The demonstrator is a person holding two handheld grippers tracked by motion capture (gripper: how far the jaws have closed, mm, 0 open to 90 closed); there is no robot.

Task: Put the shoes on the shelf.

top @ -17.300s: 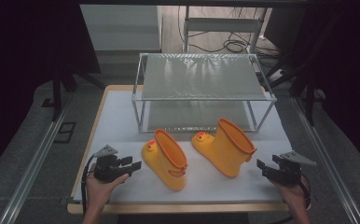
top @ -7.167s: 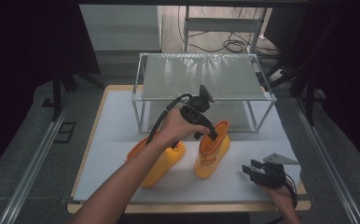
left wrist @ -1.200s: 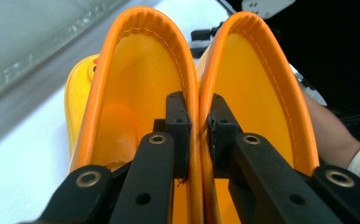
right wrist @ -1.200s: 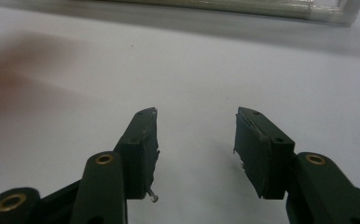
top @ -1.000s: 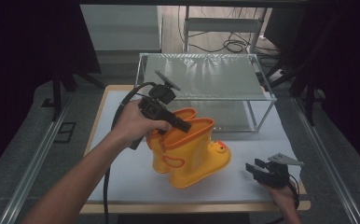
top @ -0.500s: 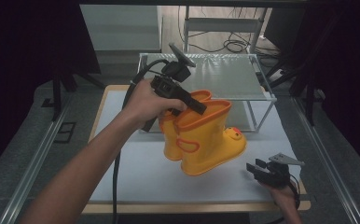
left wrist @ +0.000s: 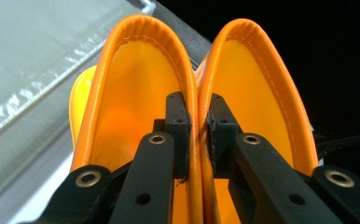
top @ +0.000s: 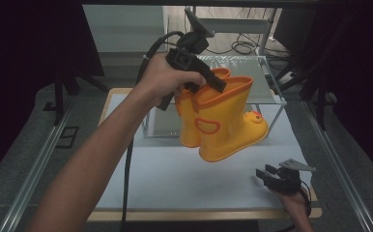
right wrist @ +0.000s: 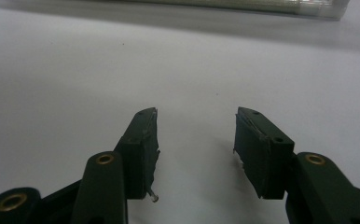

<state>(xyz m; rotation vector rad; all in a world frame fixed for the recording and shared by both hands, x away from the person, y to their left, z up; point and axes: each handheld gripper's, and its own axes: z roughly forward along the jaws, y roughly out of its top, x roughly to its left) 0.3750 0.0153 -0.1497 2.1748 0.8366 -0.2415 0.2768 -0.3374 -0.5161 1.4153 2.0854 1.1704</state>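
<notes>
The left gripper (top: 208, 79) is pinching both boots (top: 221, 121) by their touching shaft rims, soles hanging down beside the glass shelf (top: 252, 72), while the right gripper's (top: 271, 176) fingers are resting open on the surface (top: 175, 179).

light: bright tabletop, dark surround | shadows: soft | focus: close-ups slightly blurred

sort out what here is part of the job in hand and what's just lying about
In the job:
- pair of orange boots, lifted off the table
- left gripper, shut on the two inner cuffs pressed together
- glass-topped rack, just behind the boots, perhaps where they go

Lying about:
- right gripper, open, resting low over the white table
- cables on the floor beyond the rack
</notes>
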